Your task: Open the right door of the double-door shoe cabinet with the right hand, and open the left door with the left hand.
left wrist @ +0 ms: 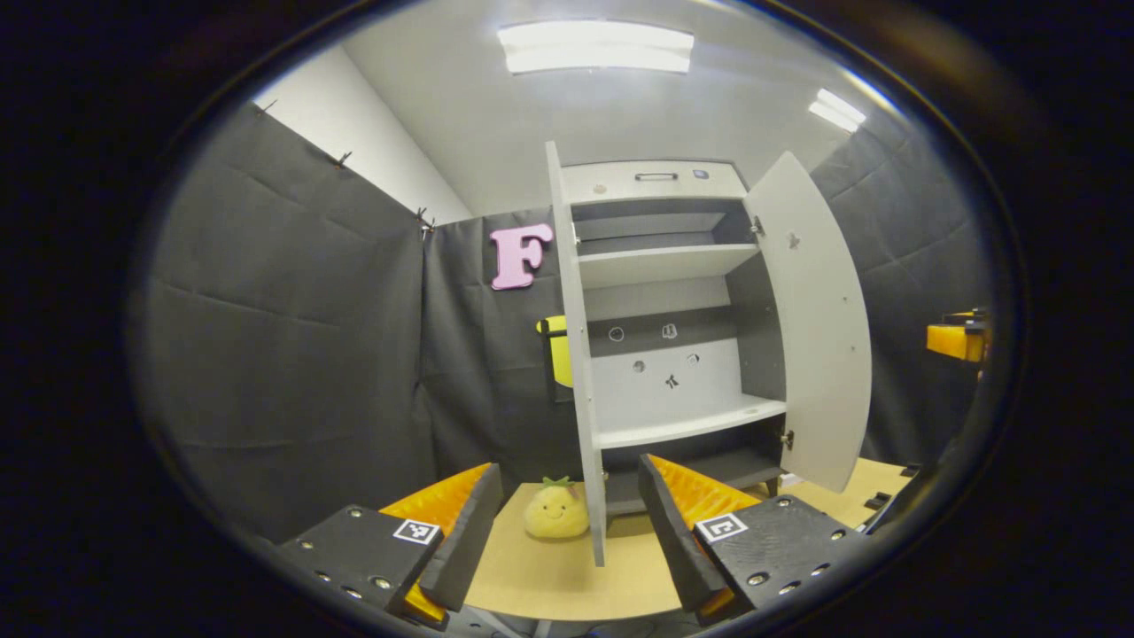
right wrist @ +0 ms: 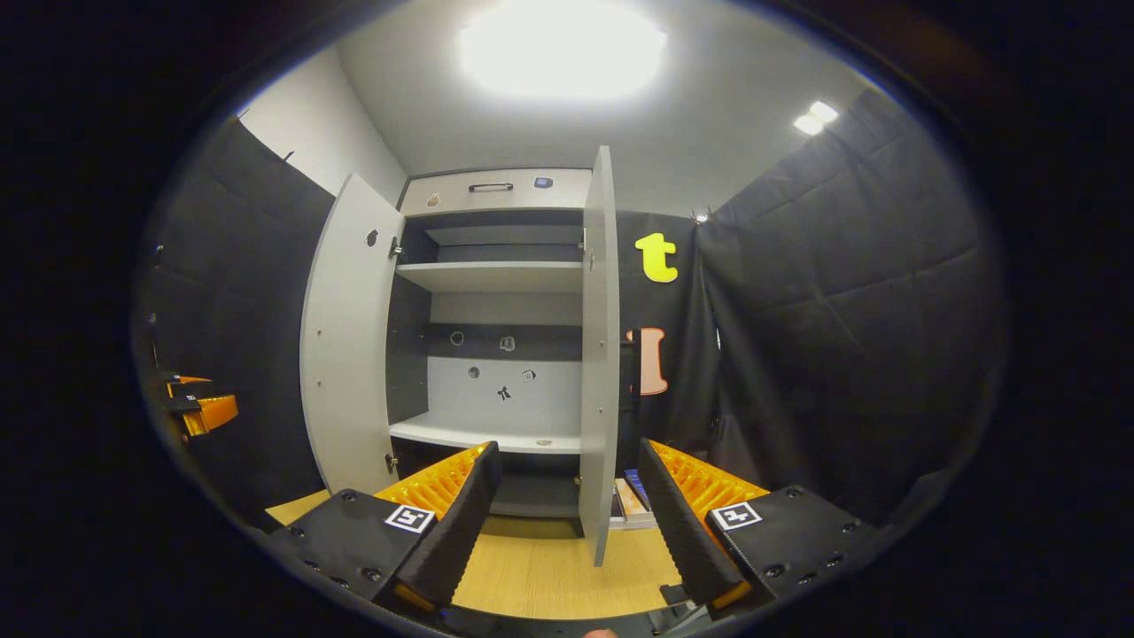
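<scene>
Shoe cabinet [left wrist: 660, 310] doors swung wide; left gripper [left wrist: 567, 523] and right gripper [right wrist: 567, 514] level, spread

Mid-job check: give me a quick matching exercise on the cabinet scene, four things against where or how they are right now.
Things:
1. left door
2. right door
3. plush toy
4. left gripper

States or places:
A. on the wooden table, left of the cabinet
B. jaws open, the left door's edge between them, untouched
C. swung open, seen edge-on in the left gripper view
D. swung open, inner face towards the left gripper view

Pairs: 1-C, 2-D, 3-A, 4-B
</scene>
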Motion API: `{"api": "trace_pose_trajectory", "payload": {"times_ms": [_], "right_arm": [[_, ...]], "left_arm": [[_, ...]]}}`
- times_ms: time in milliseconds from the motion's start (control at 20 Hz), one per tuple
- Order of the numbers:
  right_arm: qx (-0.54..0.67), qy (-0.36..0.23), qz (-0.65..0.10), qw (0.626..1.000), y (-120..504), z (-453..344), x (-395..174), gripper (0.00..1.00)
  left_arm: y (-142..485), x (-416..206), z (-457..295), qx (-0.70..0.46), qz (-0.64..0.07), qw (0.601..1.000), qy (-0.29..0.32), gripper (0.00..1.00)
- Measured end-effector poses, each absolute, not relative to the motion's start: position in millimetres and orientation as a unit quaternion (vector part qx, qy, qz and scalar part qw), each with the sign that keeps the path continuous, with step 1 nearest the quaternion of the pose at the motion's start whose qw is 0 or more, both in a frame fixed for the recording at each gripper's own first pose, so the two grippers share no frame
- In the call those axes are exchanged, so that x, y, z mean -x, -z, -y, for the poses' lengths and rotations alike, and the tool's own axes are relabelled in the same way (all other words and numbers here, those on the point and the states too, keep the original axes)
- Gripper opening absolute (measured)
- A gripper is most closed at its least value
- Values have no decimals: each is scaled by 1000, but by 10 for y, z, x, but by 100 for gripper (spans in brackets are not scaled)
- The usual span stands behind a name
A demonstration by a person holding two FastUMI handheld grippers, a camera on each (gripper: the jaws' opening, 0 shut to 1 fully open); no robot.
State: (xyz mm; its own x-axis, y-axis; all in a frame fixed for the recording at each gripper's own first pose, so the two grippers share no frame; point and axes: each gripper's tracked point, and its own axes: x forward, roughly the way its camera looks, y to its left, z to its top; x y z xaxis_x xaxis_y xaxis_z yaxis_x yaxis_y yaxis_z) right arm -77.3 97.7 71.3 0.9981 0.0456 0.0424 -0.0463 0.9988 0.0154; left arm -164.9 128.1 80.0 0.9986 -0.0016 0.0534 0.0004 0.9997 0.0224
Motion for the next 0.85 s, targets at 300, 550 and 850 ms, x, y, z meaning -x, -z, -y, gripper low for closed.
{"api": "trace_pose_trajectory", "payload": {"times_ms": [300,550,850], "right_arm": [[-10,-21,23,999,-711,-977,783,97],[-8,-20,22,1000,-692,-976,770,97],[-10,-21,20,1000,-668,-984,761,97]], "left_arm": [[-844,1667,-1266,-15,34,999,0,89],[-821,1643,-1270,-14,30,999,-3,89],[-829,1653,-1336,-10,32,999,-7,89]]}}
